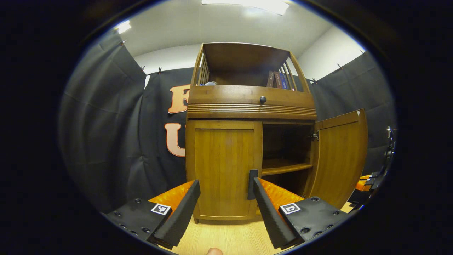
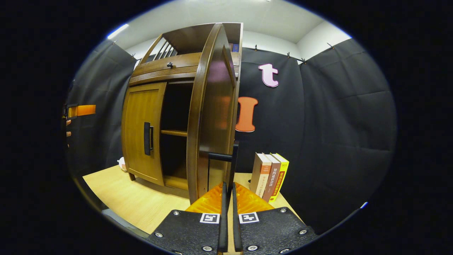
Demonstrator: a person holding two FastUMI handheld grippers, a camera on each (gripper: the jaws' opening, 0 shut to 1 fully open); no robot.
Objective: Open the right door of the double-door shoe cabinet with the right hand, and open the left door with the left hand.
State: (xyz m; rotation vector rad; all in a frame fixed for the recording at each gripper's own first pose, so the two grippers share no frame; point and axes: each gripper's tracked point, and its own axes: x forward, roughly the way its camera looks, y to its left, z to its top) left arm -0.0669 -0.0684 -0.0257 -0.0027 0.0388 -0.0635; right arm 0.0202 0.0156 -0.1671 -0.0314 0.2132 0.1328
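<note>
**Right door open, left door shut; left claw at the left handle**

Writing: the spines of the three books point(image 2: 269, 175) standing on the surface point(image 2: 141, 202) beside the cabinet point(image 1: 247, 106) carry print, too small to read; more books sit on the cabinet's top shelf, titles unreadable. Square black-and-white marker tags on both claws.

Left claw point(image 1: 226, 198): spread wide, holding nothing, aimed at the shut left door point(image 1: 224, 166). Left door handle point(image 1: 252, 184) sits just at its right finger tip; touching or not, cannot tell.

Right claw point(image 2: 228, 187): fingers clenched nearly together, just below the right door handle point(image 2: 223, 157); whether they pinch the handle, cannot tell. Right door point(image 2: 210, 117) swung open, seen edge-on, inner shelf point(image 1: 286, 166) exposed.

Left claw also appears far left in the right gripper view, with a hand behind it.
</note>
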